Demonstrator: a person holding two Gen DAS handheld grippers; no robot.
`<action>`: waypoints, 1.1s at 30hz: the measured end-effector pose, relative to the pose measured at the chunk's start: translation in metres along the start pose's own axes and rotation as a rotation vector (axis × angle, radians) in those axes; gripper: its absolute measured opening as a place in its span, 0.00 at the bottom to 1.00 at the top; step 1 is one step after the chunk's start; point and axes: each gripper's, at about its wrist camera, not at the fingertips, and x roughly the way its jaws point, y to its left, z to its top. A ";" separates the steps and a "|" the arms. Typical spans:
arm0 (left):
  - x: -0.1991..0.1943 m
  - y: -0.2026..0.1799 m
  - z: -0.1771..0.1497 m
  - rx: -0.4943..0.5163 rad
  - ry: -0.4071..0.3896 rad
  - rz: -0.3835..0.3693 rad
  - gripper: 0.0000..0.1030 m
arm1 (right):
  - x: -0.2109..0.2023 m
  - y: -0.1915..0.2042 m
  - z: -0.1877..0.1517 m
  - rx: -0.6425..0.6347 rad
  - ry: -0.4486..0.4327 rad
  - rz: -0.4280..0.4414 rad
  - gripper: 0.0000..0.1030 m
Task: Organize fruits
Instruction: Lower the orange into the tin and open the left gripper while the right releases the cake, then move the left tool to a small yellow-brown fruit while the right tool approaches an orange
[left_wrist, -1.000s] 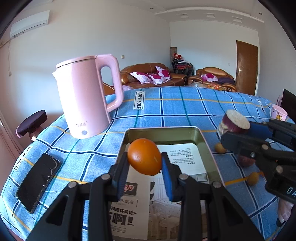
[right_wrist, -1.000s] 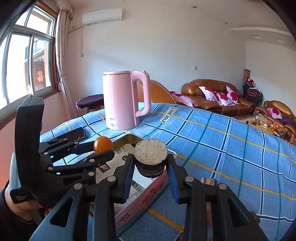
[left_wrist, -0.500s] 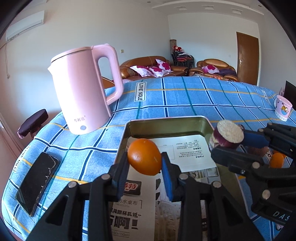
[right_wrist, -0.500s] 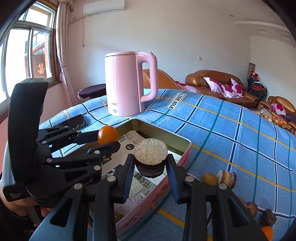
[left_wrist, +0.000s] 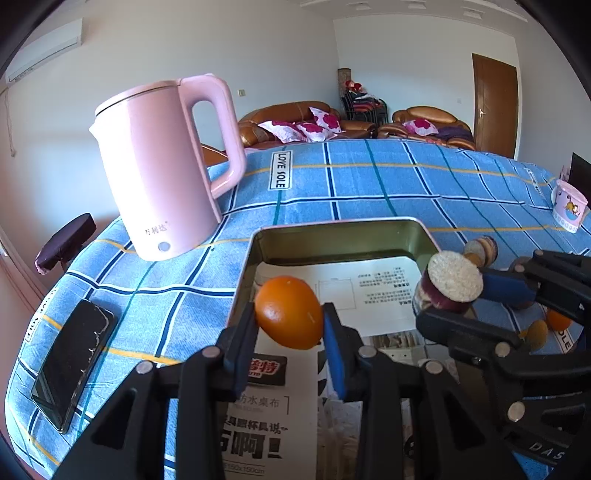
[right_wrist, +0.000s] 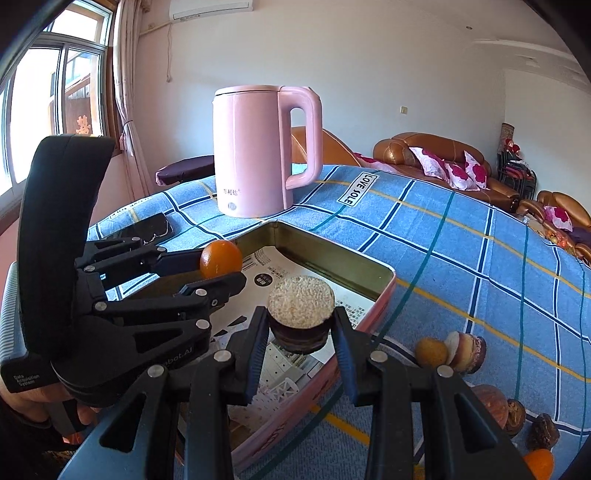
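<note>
My left gripper (left_wrist: 290, 325) is shut on an orange (left_wrist: 289, 312) and holds it above the near left part of a metal tin tray (left_wrist: 340, 230) lined with printed paper. The orange also shows in the right wrist view (right_wrist: 221, 258). My right gripper (right_wrist: 300, 330) is shut on a purple cut fruit with a white face (right_wrist: 300, 317) and holds it over the tray's right rim (right_wrist: 384, 275). That fruit also shows in the left wrist view (left_wrist: 448, 286). The two grippers are side by side over the tray.
A pink kettle (left_wrist: 162, 166) stands left of the tray on the blue checked cloth. A black phone (left_wrist: 70, 363) lies at the near left. Several loose fruits (right_wrist: 454, 350) lie right of the tray. A small pink cup (left_wrist: 569, 206) is far right.
Both grippers have moved forward and down toward the tray with their fruits still held. The right gripper has shifted left, over the tray's right rim.
</note>
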 end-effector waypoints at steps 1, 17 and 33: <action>0.000 0.000 0.000 0.002 0.001 0.000 0.35 | 0.001 0.000 -0.001 0.000 0.007 -0.001 0.36; -0.003 0.005 -0.002 -0.026 0.005 0.013 0.53 | 0.000 0.004 -0.002 -0.014 0.004 -0.008 0.40; -0.067 -0.075 -0.001 0.028 -0.158 -0.171 0.88 | -0.087 -0.050 -0.053 0.065 -0.060 -0.255 0.56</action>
